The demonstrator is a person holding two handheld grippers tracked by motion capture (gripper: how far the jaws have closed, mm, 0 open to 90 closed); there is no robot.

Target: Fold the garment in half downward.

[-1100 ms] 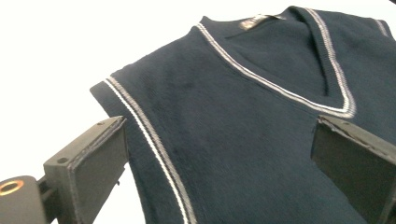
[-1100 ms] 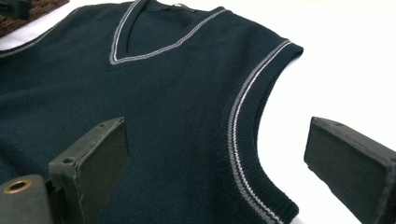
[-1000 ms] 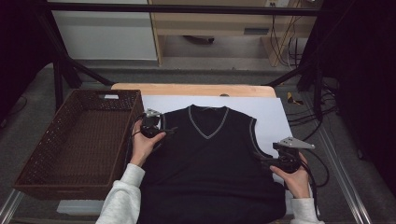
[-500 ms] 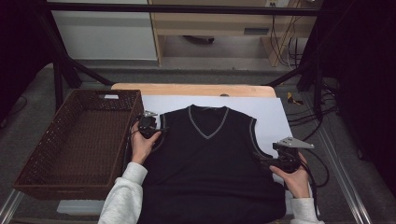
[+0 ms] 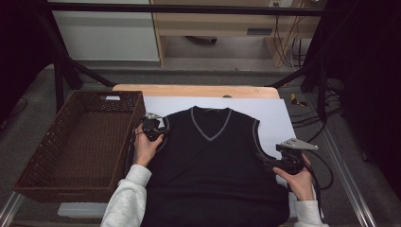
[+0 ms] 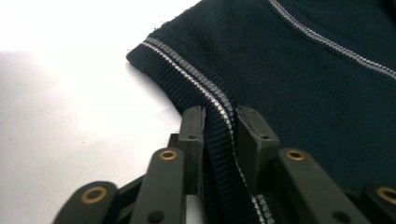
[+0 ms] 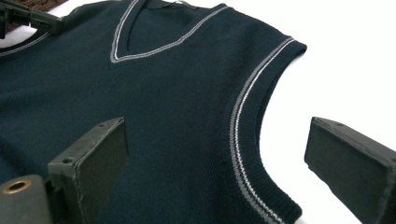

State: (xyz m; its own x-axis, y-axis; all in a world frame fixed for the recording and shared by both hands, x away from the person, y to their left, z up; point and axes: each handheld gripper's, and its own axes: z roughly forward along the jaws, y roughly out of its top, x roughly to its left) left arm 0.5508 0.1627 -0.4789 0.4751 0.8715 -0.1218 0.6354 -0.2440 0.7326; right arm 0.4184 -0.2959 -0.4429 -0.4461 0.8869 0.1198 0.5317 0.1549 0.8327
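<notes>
- The vest [image 5: 215, 165] lies flat and face up on the white sheet [image 5: 274, 113], spread between your two tongs, with the wicker basket [image 5: 75, 142] off to the outside of your left one.
- Your left tongs [image 6: 219, 126] have just been closing, and the ribbed armhole trim [image 6: 187, 77] is bunched between the jaws — looks pinched, so that side is grasped.
- Your right tongs [image 7: 215, 154] are wide open, jaws either side of the other armhole trim [image 7: 243, 135] with nothing gripped yet.
- It's a soft knit — light and floppy, and I'd guess it sags and stretches when lifted.
- That ribbed edge is the thickest, firmest bit, so it's the best place to grab; the plain knit would probably just slip or pull thin.
- Grab the matching spot on the right so it lifts evenly.
</notes>
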